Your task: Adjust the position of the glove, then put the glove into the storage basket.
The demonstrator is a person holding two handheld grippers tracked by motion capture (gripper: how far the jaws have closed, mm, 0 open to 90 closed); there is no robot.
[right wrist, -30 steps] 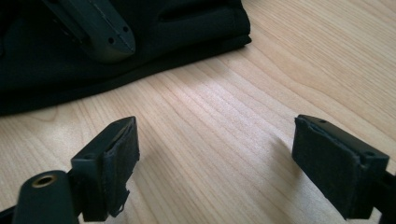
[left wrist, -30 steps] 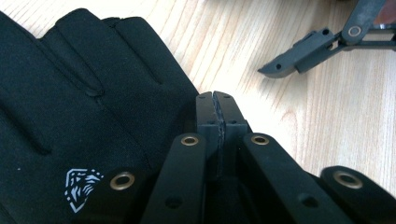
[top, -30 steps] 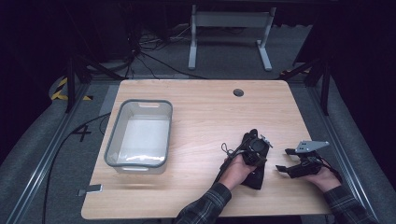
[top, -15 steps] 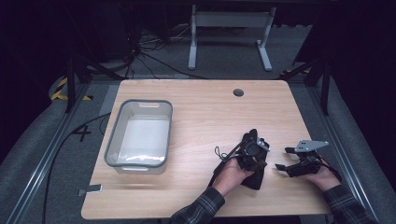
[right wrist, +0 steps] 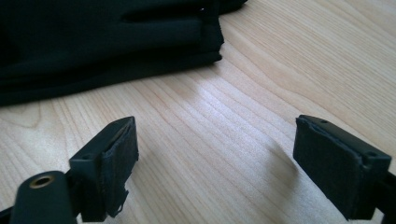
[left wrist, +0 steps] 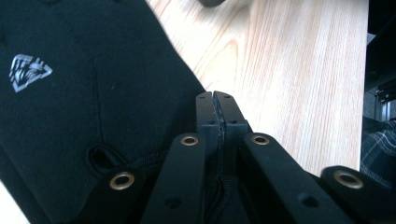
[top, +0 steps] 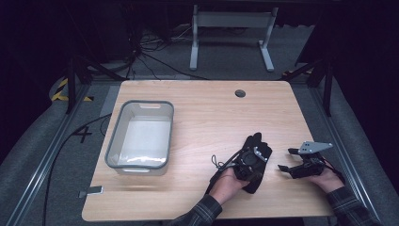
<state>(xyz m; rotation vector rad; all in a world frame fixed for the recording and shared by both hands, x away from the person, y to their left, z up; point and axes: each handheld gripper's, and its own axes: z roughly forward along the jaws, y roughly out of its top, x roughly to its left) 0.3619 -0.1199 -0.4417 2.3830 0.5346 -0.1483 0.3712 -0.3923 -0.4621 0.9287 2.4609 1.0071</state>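
A wooden worktop [top: 207, 113] carries two things. A grey bin [top: 139, 136] sits near its left edge. A black glove [top: 256, 155] lies toward the front right.

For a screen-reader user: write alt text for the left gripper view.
The left gripper, jaws shut, lies over a black glove with a small grey logo. Beyond it runs the light wooden table.

Lab — framed test table [top: 202, 117], floor cables [top: 155, 59]
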